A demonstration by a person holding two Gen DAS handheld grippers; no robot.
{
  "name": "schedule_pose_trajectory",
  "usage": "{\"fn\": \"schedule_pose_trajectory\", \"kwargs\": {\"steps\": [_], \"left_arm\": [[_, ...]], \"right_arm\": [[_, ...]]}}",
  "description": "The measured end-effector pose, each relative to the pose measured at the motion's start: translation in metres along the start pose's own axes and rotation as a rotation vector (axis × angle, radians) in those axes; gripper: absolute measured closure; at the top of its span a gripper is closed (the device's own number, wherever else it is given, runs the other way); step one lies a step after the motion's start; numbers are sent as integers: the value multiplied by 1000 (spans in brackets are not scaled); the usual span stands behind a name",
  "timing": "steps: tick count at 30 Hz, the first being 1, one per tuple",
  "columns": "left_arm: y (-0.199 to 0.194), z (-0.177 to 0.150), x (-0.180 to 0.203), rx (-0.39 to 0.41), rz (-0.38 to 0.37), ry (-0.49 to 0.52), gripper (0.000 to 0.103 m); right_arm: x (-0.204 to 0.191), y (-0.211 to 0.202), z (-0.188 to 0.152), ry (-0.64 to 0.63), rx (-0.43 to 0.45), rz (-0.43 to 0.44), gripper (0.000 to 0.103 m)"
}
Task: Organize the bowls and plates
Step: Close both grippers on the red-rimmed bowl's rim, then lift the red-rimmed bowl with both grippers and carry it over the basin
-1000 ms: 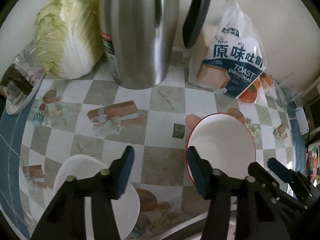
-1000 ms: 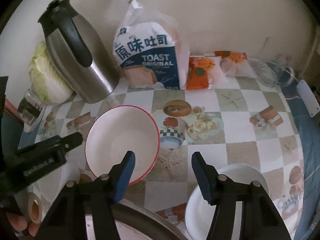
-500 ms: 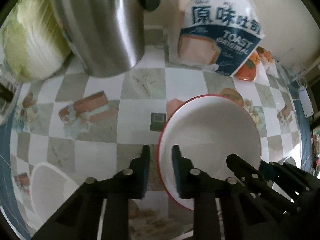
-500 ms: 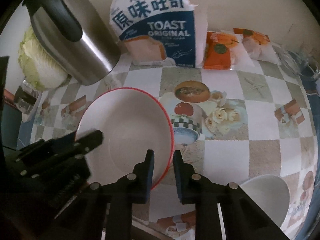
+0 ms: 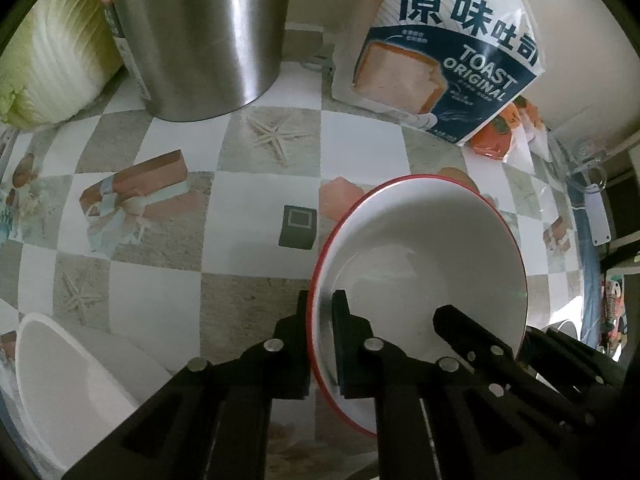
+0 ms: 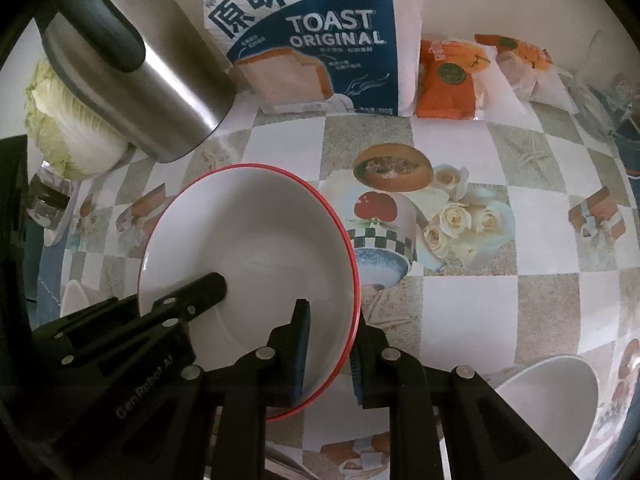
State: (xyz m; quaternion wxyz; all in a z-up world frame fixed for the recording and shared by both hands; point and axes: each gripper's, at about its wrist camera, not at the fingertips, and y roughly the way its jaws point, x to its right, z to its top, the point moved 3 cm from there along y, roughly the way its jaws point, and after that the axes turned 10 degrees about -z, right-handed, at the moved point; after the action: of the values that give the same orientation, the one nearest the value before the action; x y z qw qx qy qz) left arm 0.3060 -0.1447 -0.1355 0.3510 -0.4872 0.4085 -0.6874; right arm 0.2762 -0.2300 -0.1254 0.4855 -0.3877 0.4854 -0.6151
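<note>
Red-rimmed white bowl (image 5: 420,264), glossy, empty, on checkered tablecloth (image 5: 160,288). Left gripper (image 5: 322,344) jaws just closed, clamped on near-left rim, one finger inside, one outside. Right gripper (image 6: 328,352) likewise pinching opposite rim. Steel kettle (image 5: 200,36), toast bag (image 5: 448,52) behind bowl; plain white bowl (image 5: 52,384) apart at left; open cloth between.

One red-rimmed bowl (image 6: 256,248) sits on the table, and two plain white bowls, one at the left (image 5: 60,380) and one at the right (image 6: 548,396). There are two black grippers, the left gripper (image 5: 322,320) and the right gripper (image 6: 332,344). Along the wall I count one steel kettle (image 5: 200,32), one cabbage (image 5: 52,60), one bag of toast (image 6: 316,36) and two orange snack packets (image 6: 452,80).
</note>
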Motion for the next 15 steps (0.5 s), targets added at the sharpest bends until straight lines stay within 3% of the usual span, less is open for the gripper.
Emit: {"fn": "schedule_pose_trajectory", "kwargs": {"steps": [9, 15], "left_arm": [[-47, -4, 22, 112, -14, 52, 93], [-84, -25, 29, 179, -6, 41, 93]], "right_arm": [[6, -36, 7, 15, 100, 6, 83], [-2, -76, -5, -5, 181, 7, 83]]}}
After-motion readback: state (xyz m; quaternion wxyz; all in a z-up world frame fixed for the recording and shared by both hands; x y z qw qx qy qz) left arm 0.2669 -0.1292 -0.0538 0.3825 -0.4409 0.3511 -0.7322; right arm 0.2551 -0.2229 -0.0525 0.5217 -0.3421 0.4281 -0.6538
